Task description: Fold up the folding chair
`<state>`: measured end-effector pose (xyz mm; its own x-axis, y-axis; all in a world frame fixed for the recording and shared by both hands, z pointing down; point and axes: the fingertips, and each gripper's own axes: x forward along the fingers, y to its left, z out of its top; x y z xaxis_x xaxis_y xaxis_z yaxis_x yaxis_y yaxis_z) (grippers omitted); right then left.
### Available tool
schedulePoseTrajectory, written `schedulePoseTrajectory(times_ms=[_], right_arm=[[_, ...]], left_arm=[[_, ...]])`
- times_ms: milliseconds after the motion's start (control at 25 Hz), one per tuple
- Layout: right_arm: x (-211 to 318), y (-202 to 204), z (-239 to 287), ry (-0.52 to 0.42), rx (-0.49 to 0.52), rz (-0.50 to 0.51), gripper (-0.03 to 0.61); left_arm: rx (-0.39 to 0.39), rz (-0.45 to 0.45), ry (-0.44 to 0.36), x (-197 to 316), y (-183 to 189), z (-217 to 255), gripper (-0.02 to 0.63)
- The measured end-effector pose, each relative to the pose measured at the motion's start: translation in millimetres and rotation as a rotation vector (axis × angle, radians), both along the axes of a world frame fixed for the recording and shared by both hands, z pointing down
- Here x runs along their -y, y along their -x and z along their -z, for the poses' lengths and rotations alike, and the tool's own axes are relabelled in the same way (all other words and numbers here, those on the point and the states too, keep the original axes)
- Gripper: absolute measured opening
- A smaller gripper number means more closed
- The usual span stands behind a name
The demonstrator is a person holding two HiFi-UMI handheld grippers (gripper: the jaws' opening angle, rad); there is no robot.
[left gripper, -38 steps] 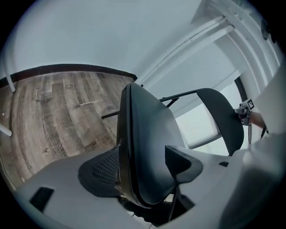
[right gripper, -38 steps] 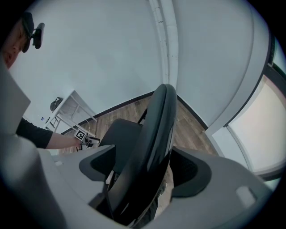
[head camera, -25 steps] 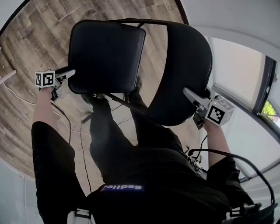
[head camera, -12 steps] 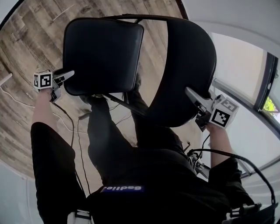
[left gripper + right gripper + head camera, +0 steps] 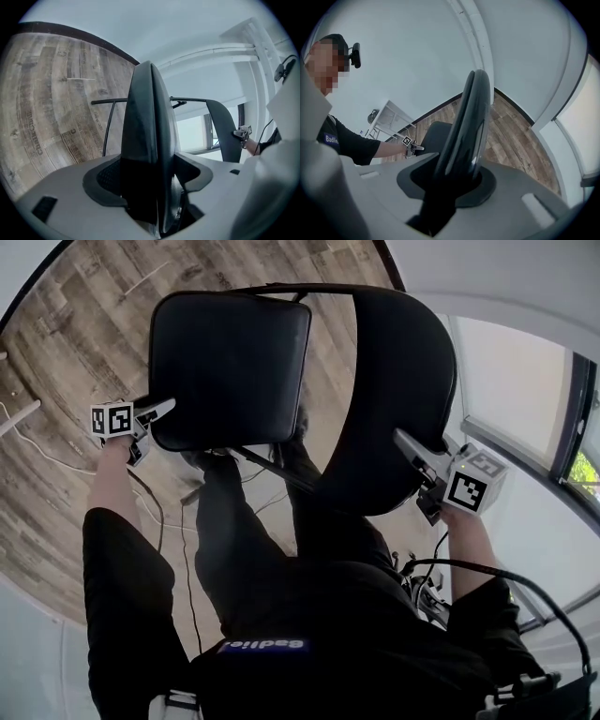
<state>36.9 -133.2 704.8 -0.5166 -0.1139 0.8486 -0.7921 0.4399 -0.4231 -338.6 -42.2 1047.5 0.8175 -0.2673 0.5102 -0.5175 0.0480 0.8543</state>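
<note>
A black folding chair is held up in front of me, its padded seat (image 5: 230,367) on the left and its curved backrest (image 5: 398,399) on the right, joined by thin black frame tubes (image 5: 281,287). My left gripper (image 5: 164,409) clamps the seat's near left edge. In the left gripper view that seat edge (image 5: 147,140) fills the gap between the jaws. My right gripper (image 5: 405,442) is on the backrest's lower right rim, its jaws closing. In the right gripper view the backrest rim (image 5: 468,126) runs between the pads, which press on it.
Below lies a wood plank floor (image 5: 84,324) with thin cables (image 5: 37,451) on it. My legs (image 5: 234,521) stand right under the chair. A window (image 5: 525,399) and white wall are on the right. A white rack (image 5: 389,119) stands by the far wall.
My left gripper and the seat edge have shifted a little to the right in the head view. The right gripper has stayed at the backrest rim.
</note>
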Motion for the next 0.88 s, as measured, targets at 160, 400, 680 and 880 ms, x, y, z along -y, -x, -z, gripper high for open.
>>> schedulePoseTrajectory(times_ms=[160, 400, 680, 880], right_arm=[[-4, -18, 19, -0.001, 0.018, -0.014, 0.091], [0, -13, 35, -0.005, -0.052, -0.006, 0.092], [-3, -22, 56, 0.007, -0.032, -0.008, 0.091], [-5, -30, 73, 0.005, -0.038, -0.005, 0.089]], left_arm=[[0.041, 0.006, -0.003, -2, -21, 27, 0.308], [0.096, 0.013, 0.002, 0, -32, 51, 0.308], [0.177, 0.021, 0.012, -2, -58, 90, 0.308], [0.187, 0.027, 0.026, -9, -79, 119, 0.305]])
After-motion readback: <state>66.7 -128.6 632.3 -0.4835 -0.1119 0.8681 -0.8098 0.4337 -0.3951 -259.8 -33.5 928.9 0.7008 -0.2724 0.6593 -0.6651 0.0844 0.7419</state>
